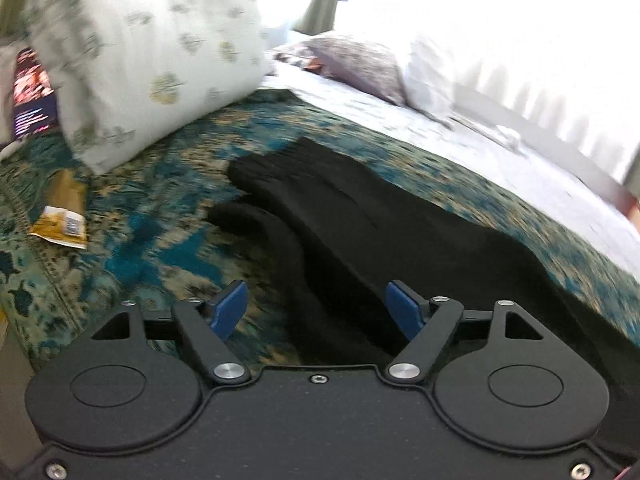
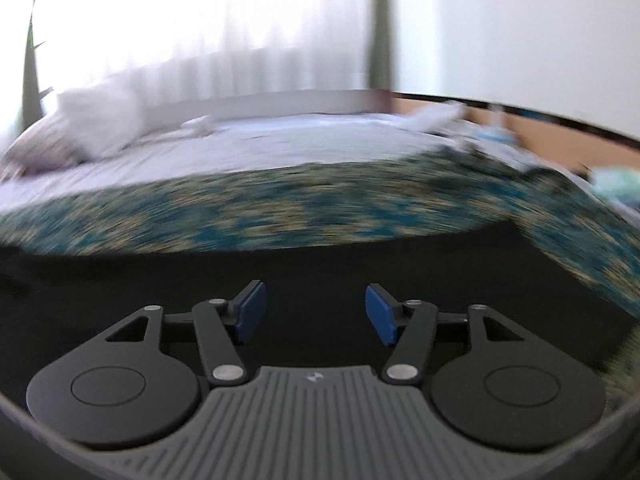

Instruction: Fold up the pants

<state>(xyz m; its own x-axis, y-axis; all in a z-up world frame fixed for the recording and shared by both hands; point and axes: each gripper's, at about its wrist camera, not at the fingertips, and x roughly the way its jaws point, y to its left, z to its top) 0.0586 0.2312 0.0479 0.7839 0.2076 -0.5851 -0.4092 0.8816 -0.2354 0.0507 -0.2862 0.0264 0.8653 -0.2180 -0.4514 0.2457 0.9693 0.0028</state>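
Observation:
Black pants (image 1: 384, 224) lie on a teal and beige patterned bedspread (image 1: 168, 220), stretching from the middle of the left wrist view toward the lower right, with a rounded fold at their left edge. My left gripper (image 1: 316, 308) is open and empty just above the near part of the pants. In the right wrist view the pants (image 2: 304, 272) form a dark band across the frame. My right gripper (image 2: 316, 312) is open and empty, close above that black cloth. Both views are blurred.
A large white leaf-print pillow (image 1: 144, 52) stands at the back left. A yellow packet (image 1: 64, 216) lies on the bedspread at left. A grey pillow (image 1: 356, 64) and a white sheet (image 2: 248, 144) lie beyond. The bed's wooden edge (image 2: 560, 136) shows at right.

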